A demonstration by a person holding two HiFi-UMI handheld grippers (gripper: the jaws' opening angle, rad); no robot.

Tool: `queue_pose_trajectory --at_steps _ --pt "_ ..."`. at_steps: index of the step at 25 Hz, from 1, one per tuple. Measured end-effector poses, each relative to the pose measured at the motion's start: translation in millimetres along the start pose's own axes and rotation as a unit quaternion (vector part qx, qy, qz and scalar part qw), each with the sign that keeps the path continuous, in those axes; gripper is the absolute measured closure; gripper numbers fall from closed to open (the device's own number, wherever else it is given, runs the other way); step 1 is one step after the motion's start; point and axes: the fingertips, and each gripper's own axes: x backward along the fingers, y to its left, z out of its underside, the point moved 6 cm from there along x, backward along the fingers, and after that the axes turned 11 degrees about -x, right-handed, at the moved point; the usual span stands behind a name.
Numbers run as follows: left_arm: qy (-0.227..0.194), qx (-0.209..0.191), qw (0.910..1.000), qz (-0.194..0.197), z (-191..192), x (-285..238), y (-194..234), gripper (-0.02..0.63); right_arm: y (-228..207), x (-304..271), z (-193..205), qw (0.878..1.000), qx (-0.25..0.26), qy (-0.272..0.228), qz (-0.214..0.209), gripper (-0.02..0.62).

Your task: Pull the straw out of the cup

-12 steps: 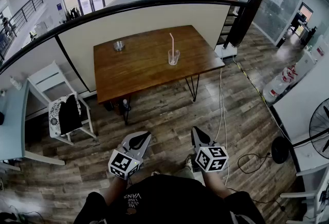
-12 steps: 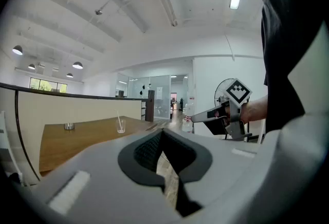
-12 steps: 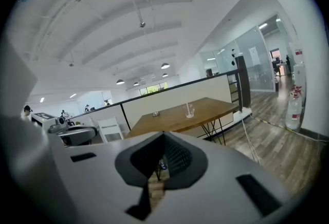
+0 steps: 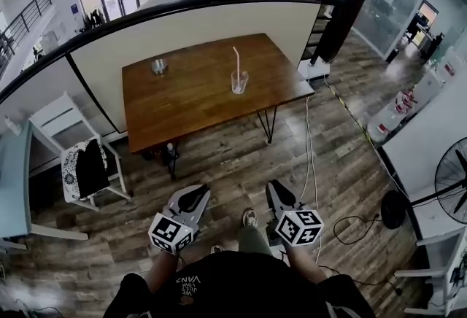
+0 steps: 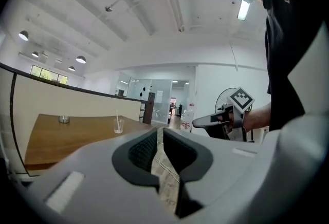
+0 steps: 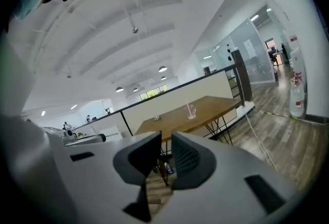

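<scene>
Observed from the room: a person stands on the wood-plank floor (image 4: 219,156), well apart from the wooden table (image 4: 190,101), holding a gripper in each hand at the near edge of the scene.

Left gripper (image 4: 191,200): its jaws are clenched with only a thin slit between the pads and nothing in them. Its own view confirms this (image 5: 160,151); only floor shows through the slit.

Right gripper (image 4: 280,198): its jaws are likewise closed and empty, as its own view shows (image 6: 165,159). The two grippers are side by side, both aimed toward the table.

Task item: the clear cup (image 4: 238,82) stands upright on the table, toward its right half. The pale pink straw (image 4: 236,60) is in the cup, leaning toward the far side. Neither gripper is near it. From the left gripper view the cup (image 5: 119,126) appears small and distant on the tabletop.

Other items: a small metal container (image 4: 158,66) stands on the far left part of the table. A white chair (image 4: 55,119) with a dark garment (image 4: 91,167) draped on it stands left of the table. A standing fan (image 4: 452,178) is at the right edge.
</scene>
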Motion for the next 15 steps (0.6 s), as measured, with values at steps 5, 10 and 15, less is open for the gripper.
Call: queue_pose_trajectory --at_steps 5,10,15 --pt "0.003 0.026 0.9996 -0.012 -1 -35 19 0.394 -18 -30 -15 1.0 -0.008 0.016 -0.005 0.468" --pt "0.007 0.035 0.9992 -0.017 -3 -73 41 0.394 -39 -65 -38 0.999 -0.015 0.024 -0.017 0.468" --pt "0.014 0.036 0.9988 -0.032 -6 -116 56 0.394 -69 -98 -63 0.999 -0.022 0.037 -0.03 0.468"
